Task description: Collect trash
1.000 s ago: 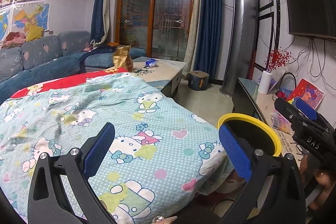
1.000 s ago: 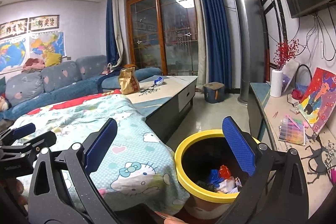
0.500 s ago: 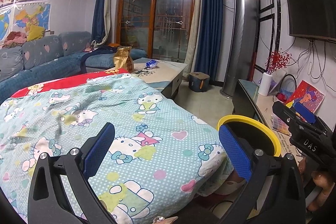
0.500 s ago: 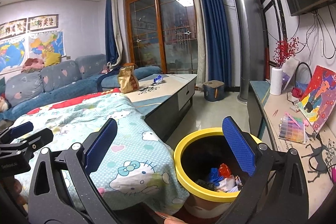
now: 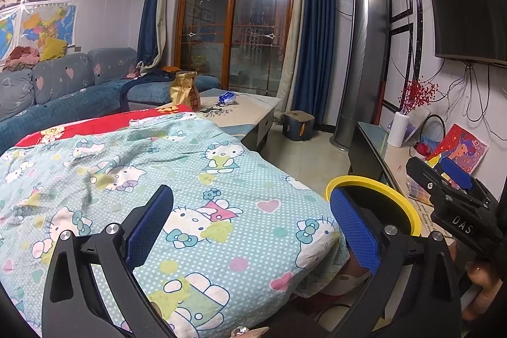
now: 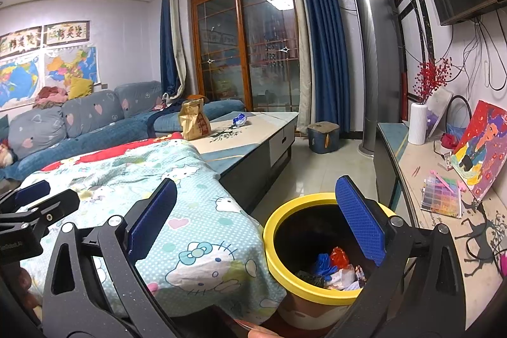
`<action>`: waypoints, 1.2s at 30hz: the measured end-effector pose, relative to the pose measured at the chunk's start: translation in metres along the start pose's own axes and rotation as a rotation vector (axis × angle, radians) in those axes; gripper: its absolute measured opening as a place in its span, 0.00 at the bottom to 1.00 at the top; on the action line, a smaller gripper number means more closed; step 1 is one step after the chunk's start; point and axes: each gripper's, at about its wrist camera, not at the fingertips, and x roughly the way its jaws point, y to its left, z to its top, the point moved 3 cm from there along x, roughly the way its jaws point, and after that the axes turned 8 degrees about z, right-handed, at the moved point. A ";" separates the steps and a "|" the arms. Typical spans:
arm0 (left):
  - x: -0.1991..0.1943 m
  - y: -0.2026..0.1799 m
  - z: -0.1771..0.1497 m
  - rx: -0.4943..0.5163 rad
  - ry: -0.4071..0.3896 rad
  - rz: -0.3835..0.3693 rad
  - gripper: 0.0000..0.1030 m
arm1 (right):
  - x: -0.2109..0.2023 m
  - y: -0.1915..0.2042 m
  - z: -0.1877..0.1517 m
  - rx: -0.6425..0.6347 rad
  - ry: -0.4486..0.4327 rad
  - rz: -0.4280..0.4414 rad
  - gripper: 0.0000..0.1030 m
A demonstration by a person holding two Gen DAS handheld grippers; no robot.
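Both sets of jaws spread wide, nothing between the pads. Left gripper (image 5: 250, 230) held over the Hello Kitty blanket (image 5: 190, 179); right gripper (image 6: 256, 220) held above and just short of the yellow-rimmed bin (image 6: 285, 262).

Bin on the floor, right beside the blanket's hanging edge. Already holding some trash (image 6: 332, 271): blue, red, white and dark scraps visible at the bottom, nowhere near the rim. So part of the job done.

Blanket surface nearby: no loose trash visible, only print and creases.

Further out, on the counter (image 6: 253, 132) beyond the blanket: blue-and-white wrapper (image 6: 239, 119), crumpled, lying alone toward the middle. Looks like the next pick. Brown paper bag (image 6: 194, 120) upright at the counter's near-left corner, touching the red edge of the bedding; trash or not, cannot tell.

On the right, TV stand (image 6: 412, 167) carrying a painting, bead box, white vase; no trash discernible there.

Remaining, as judged: reach the far counter, grab the wrapper, bring back to bin; bag possibly after. Both targets well apart from the bin, so carry needed. Roughly mid-task.
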 end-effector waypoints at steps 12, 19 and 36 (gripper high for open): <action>0.000 0.001 0.000 -0.001 0.001 -0.001 0.94 | 0.000 0.000 0.000 0.000 0.000 0.000 0.90; 0.000 0.002 -0.001 -0.008 0.010 -0.002 0.94 | 0.000 0.000 0.000 0.000 0.001 0.001 0.90; 0.015 0.107 0.000 -0.134 0.105 0.157 0.94 | 0.053 0.082 0.019 -0.034 0.107 0.233 0.90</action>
